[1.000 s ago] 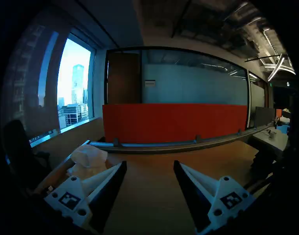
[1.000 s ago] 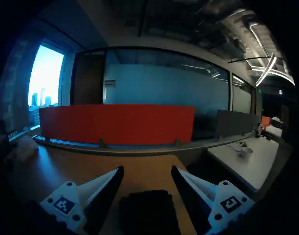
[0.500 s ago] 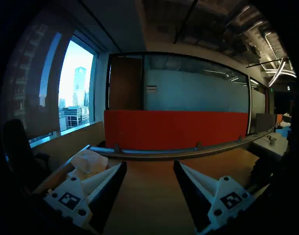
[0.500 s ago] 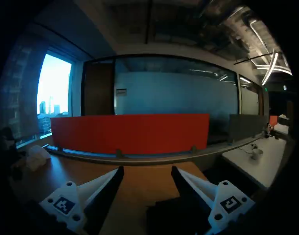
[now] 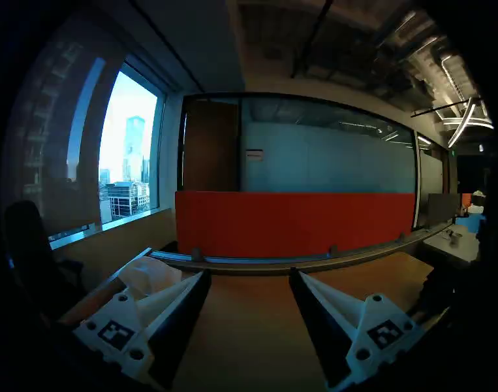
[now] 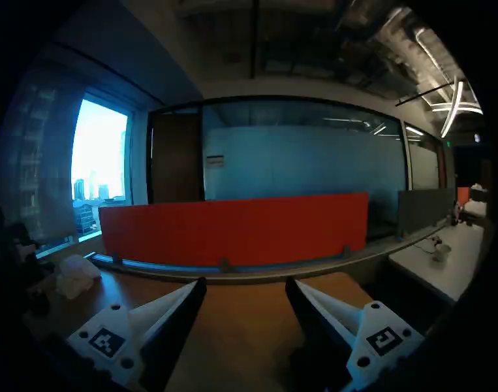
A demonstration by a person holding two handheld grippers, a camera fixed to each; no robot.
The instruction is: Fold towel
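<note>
marker-tagged white left gripper held level over brown wooden desk, spread open, crumpled white towel close by, right gripper spread too

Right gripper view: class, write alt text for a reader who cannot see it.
The open hand-held gripper points across a wooden desk, holding nothing. A crumpled white cloth lies at the desk's far left, apart from the gripper, and a red divider panel runs along the desk's back edge.
</note>
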